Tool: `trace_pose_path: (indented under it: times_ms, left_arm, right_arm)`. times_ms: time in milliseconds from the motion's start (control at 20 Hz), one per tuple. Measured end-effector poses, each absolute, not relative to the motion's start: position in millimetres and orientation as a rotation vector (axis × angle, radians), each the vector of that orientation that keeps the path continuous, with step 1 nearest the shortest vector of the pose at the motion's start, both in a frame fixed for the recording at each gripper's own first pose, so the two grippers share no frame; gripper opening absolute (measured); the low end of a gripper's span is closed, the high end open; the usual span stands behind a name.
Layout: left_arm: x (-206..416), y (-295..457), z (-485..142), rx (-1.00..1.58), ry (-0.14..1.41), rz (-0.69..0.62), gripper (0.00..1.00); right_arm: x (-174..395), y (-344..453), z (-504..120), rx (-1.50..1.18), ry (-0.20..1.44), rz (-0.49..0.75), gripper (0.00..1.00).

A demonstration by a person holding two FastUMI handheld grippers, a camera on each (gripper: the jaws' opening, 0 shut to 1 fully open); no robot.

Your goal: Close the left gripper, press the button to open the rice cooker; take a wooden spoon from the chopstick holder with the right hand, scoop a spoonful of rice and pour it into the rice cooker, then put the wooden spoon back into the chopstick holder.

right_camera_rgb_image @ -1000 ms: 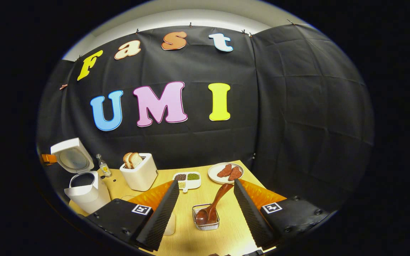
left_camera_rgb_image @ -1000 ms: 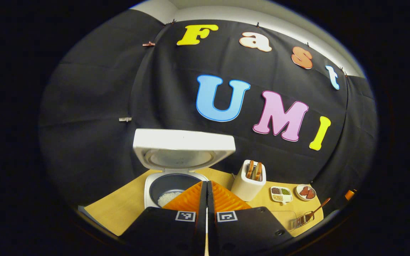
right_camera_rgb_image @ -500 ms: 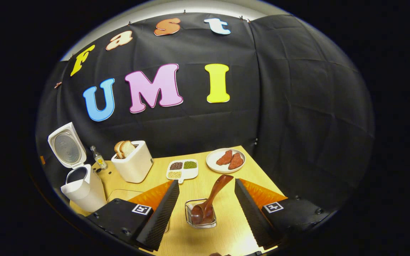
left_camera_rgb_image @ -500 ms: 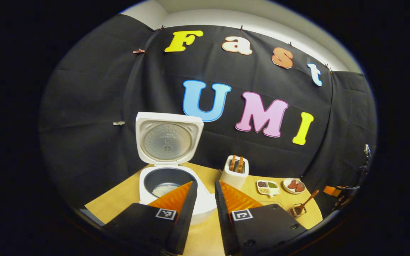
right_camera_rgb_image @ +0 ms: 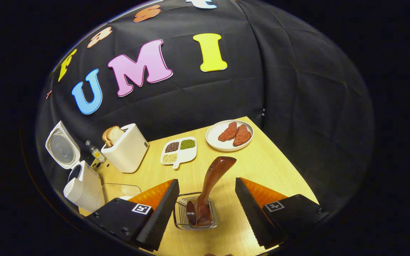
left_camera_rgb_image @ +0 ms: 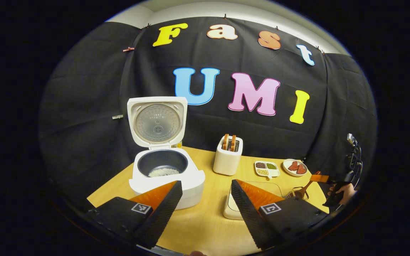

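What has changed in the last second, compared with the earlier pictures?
The left gripper opened from shut and drew back from the rice cooker. The right gripper came nearer to the wooden spoon in the chopstick holder, fingers open on either side. The lid stayed up; the spoon is not yet gripped.

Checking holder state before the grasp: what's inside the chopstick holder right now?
The chopstick holder contains one wooden spoon, bowl end down, handle leaning up and out. The bowl hides the holder's bottom, so anything beneath it can't be seen.
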State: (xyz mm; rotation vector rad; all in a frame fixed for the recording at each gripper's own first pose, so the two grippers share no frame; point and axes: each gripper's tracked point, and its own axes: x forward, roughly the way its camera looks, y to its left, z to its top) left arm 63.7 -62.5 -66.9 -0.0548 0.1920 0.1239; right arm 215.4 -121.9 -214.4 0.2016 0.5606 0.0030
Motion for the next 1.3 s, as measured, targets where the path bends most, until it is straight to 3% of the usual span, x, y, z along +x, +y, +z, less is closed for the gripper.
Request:
trace_pose_path:
  times_ms: [250,400,450,500,550,600,650,700,800,850,900,950,1050,1100,1150,1200,1300]
  left_arm:
    - [56,-71,-97,-0.07,0.256,0.19,0.95]
    - [48,-76,-116,-0.094,0.291,0.224,0.96]
    - [46,-78,-121,-0.102,0.297,0.231,0.96]
    - [43,-80,-128,-0.108,0.304,0.235,0.96]
    - [42,-82,-133,-0.108,0.31,0.241,0.96]
    - [39,-82,-135,-0.106,0.31,0.249,0.96]
    - [39,-82,-136,-0.108,0.305,0.255,0.96]
    - [38,-84,-136,-0.118,0.3,0.256,0.96]
    - [37,-89,-138,-0.143,0.295,0.243,0.96]
    - [37,-90,-138,-0.145,0.294,0.236,0.96]
    - [37,-89,-137,-0.141,0.292,0.232,0.96]
    - [38,-87,-135,-0.134,0.286,0.228,0.96]
    - [40,-84,-127,-0.131,0.269,0.216,0.96]
    - [41,-81,-125,-0.133,0.262,0.209,0.96]
    - [41,-78,-123,-0.133,0.254,0.204,0.96]
    - [40,-73,-121,-0.131,0.246,0.201,0.96]
    - [39,-63,-120,-0.124,0.234,0.191,0.96]
  right_arm:
    - [246,-115,-260,0.269,0.654,0.049,0.99]
    - [262,-111,-274,0.343,0.698,0.049,0.88]
    - [265,-110,-275,0.372,0.711,0.047,0.73]
    - [264,-109,-276,0.391,0.726,0.041,0.69]
    - [265,-110,-278,0.404,0.738,0.035,0.42]
    - [261,-107,-276,0.422,0.75,0.035,0.42]
    - [260,-106,-275,0.427,0.756,0.029,0.31]
    - [257,-104,-272,0.426,0.753,0.04,0.27]
    - [253,-103,-264,0.401,0.738,0.051,0.24]
    - [252,-103,-256,0.397,0.721,0.051,0.17]
    - [251,-104,-244,0.402,0.693,0.047,0.22]
    - [250,-102,-230,0.41,0.671,0.049,0.15]
    - [252,-96,-208,0.398,0.636,0.054,0.15]
    - [253,-93,-196,0.378,0.612,0.057,0.2]
    - [255,-91,-183,0.359,0.583,0.066,0.15]
    - [256,-85,-167,0.352,0.554,0.075,0.2]
    - [254,-68,-144,0.373,0.517,0.097,0.15]
